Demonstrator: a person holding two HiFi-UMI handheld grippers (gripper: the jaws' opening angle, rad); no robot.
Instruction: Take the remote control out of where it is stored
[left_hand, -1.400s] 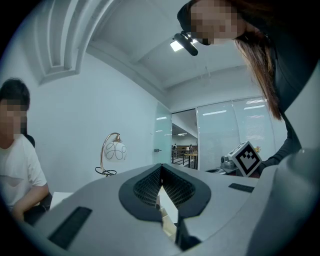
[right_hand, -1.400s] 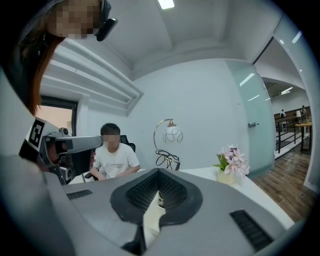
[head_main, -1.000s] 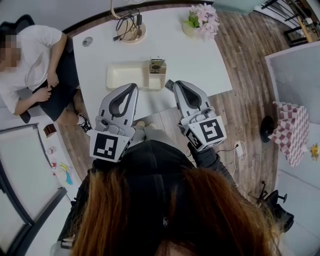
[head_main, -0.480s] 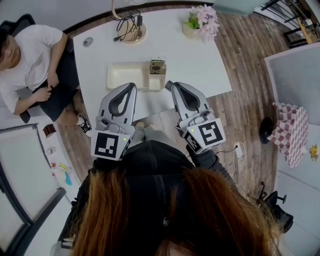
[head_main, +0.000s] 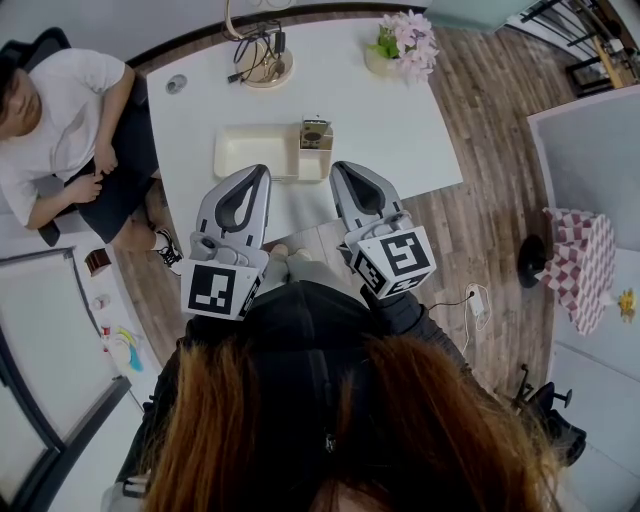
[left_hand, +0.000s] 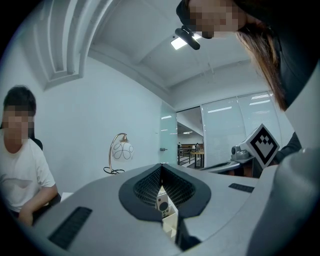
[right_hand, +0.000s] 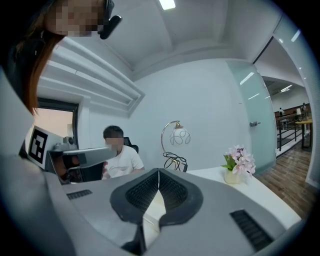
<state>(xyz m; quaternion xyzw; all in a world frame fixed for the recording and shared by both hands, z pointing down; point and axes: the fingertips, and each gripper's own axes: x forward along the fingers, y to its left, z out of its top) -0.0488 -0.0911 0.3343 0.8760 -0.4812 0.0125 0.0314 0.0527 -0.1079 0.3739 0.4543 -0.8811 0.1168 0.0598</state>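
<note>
The remote control (head_main: 315, 131) stands upright in a small cream holder (head_main: 313, 165) at the right end of a shallow cream tray (head_main: 250, 152) on the white table (head_main: 400, 120). Both grippers hover over the table's near edge, pointing at the tray. My left gripper (head_main: 263, 170) is shut and empty, just short of the tray's front. My right gripper (head_main: 336, 166) is shut and empty too, close to the holder's right front. In the left gripper view the remote (left_hand: 162, 203) shows beyond the closed left gripper (left_hand: 161, 166). The right gripper (right_hand: 159, 170) shows its jaws meeting.
A lamp with coiled cables (head_main: 262, 55) and a pot of pink flowers (head_main: 405, 40) stand at the table's far side. A person in a white shirt (head_main: 70, 130) sits at the left. A checkered cloth (head_main: 585, 262) lies on the right.
My right gripper has swung left, toward the holder with the remote. The left gripper has stayed put.
</note>
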